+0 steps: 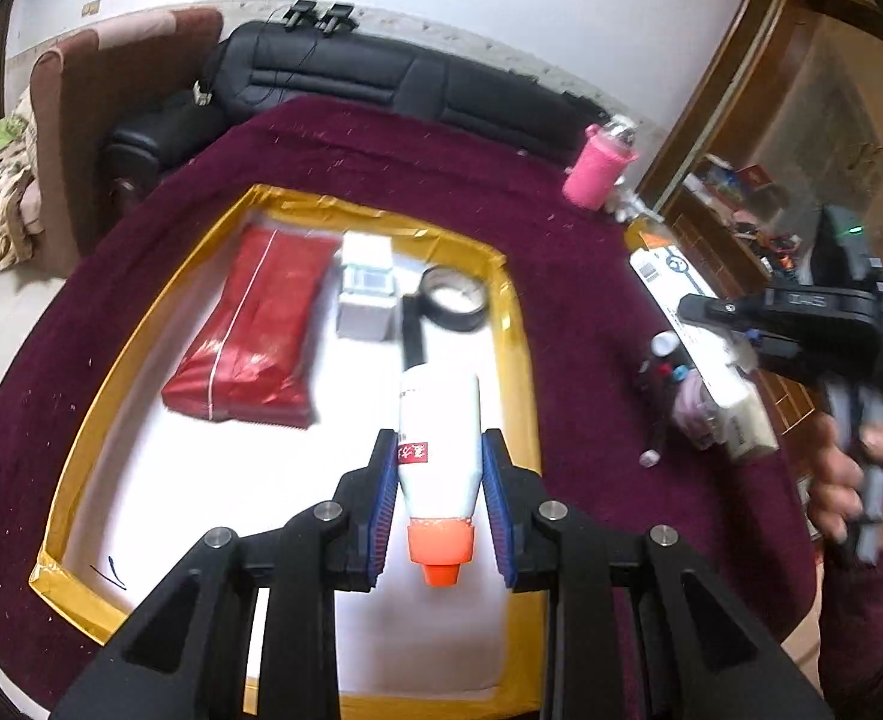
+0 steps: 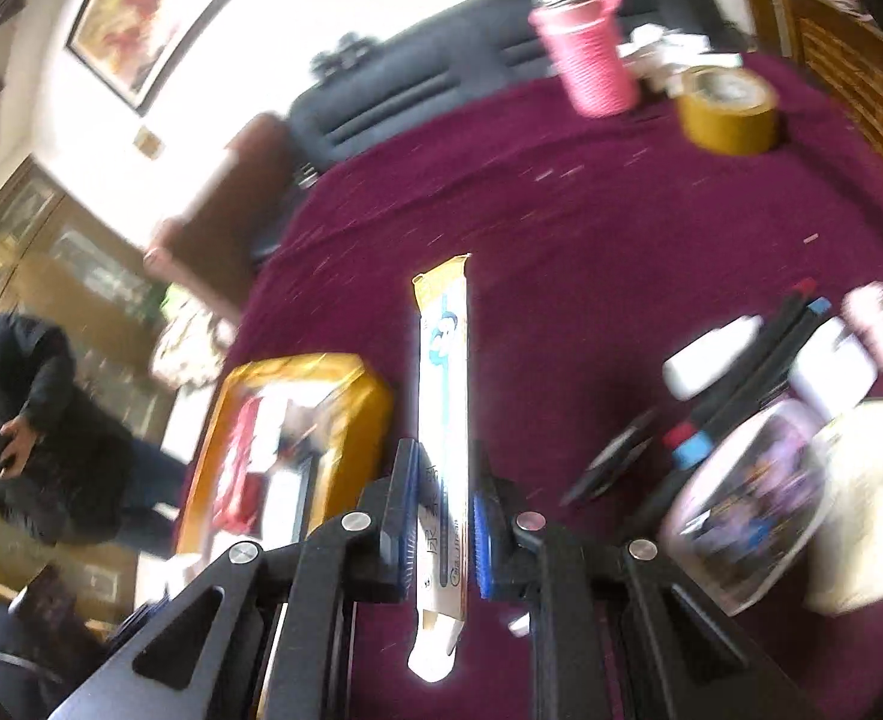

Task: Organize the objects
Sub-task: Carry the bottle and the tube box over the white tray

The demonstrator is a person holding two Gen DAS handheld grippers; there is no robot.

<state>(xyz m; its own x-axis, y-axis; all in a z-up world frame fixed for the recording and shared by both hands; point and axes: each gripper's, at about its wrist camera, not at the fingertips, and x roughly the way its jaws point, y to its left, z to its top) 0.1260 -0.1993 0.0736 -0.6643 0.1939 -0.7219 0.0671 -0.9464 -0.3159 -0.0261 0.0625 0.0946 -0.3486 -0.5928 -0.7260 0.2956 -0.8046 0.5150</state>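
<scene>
My left gripper [image 1: 440, 450] is shut on a white bottle with an orange cap [image 1: 440, 438], held over the white sheet framed in yellow tape [image 1: 141, 324]. On that sheet lie a red packet [image 1: 255, 324], a small white box [image 1: 366, 291] and a black tape roll [image 1: 452, 299]. My right gripper [image 2: 441, 468] is shut on a long white and yellow toothpaste box [image 2: 443, 372], held above the maroon cloth. The right gripper also shows at the right of the left wrist view [image 1: 711, 324], holding the box [image 1: 699, 342].
Maroon cloth [image 2: 561, 228] covers the table. On it are a pink cup [image 2: 588, 54], a yellow tape roll [image 2: 726, 111], markers [image 2: 741, 372], a white bottle [image 2: 711, 354] and a clear jar [image 2: 747, 498]. A black sofa [image 1: 381, 78] stands behind. A person [image 2: 51, 420] stands at left.
</scene>
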